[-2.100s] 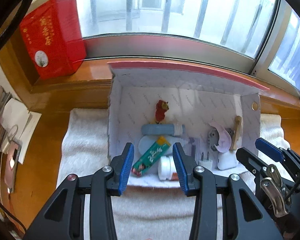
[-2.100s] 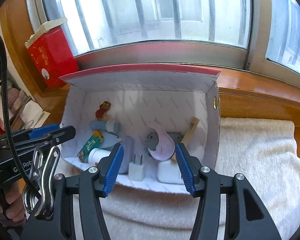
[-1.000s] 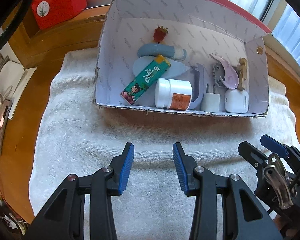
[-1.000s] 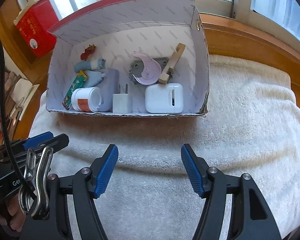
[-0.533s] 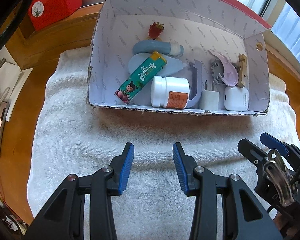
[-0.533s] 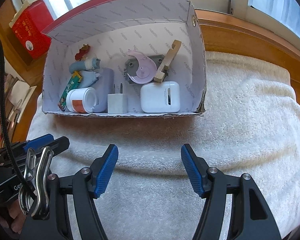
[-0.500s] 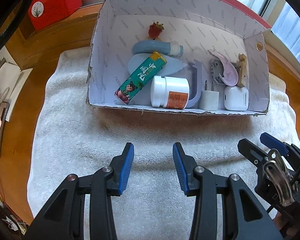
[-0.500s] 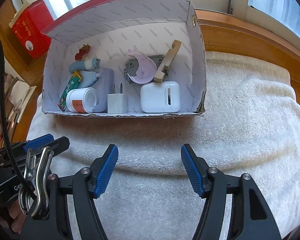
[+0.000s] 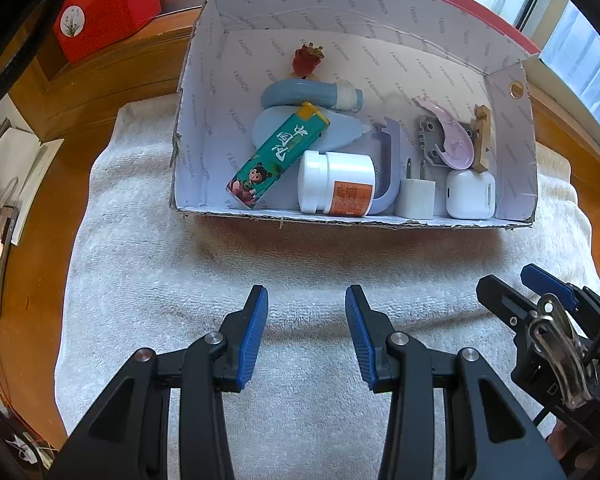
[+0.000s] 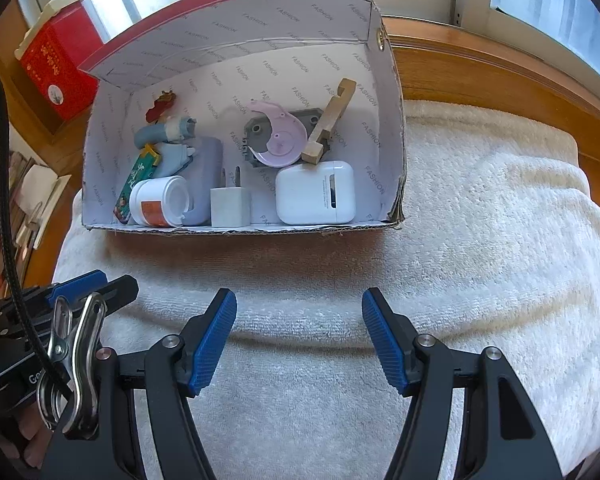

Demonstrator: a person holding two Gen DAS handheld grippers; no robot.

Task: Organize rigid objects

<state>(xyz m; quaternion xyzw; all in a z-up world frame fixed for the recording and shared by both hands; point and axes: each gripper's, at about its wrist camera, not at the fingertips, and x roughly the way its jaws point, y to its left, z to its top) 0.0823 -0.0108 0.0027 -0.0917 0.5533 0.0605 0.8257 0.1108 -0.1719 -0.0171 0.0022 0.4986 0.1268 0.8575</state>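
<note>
White looped towelling (image 9: 308,264) is shown bare between the torn front edge of the cardboard box (image 9: 516,128) and both grippers. Left gripper (image 9: 306,312) and right gripper (image 10: 299,320) are held with jaws apart and empty. Jar (image 9: 336,188), charger (image 10: 230,207) and earbud case (image 10: 316,193) lie inside, against the front edge.

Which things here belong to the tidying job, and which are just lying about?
Job: cardboard box; green tube; white jar; plug adapter; earbud case; wooden piece.

Lying about: red carton; towel; papers.
</note>
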